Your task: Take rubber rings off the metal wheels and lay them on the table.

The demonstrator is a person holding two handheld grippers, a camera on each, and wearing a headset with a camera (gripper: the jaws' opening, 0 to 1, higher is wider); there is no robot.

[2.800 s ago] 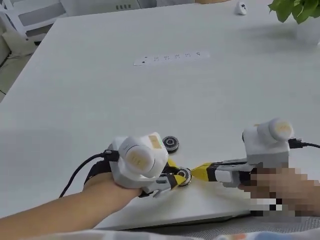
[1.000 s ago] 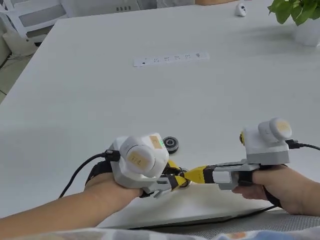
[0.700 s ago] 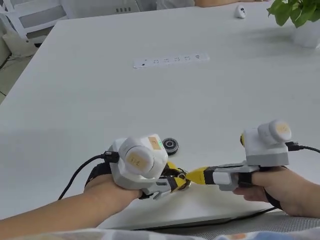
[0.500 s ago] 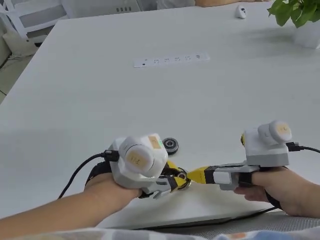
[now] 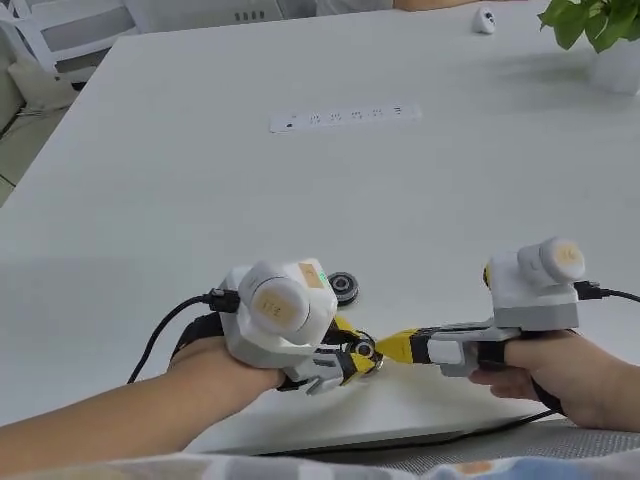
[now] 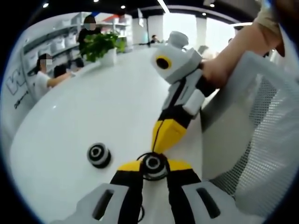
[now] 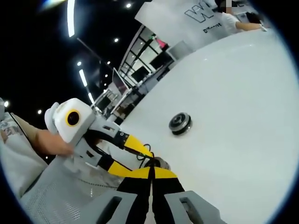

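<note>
WORKBENCH: At the near edge of a smooth white table [image 5: 200,180], the left hand [image 5: 215,368] angles the left gripper [image 5: 352,362] inward, its yellow-tipped jaws clamped on a small metal wheel [image 6: 153,163] (bright hub, dark rim). The right hand [image 5: 560,378] holds the right gripper [image 7: 150,171] level from the opposite side, jaws pressed together on a thin black rubber ring [image 7: 144,154] looping off that wheel. Just beyond, a second wheel [image 5: 343,286] lies flat. Farther back are a white power strip [image 5: 345,117] and a leafy plant [image 5: 590,20].
</note>
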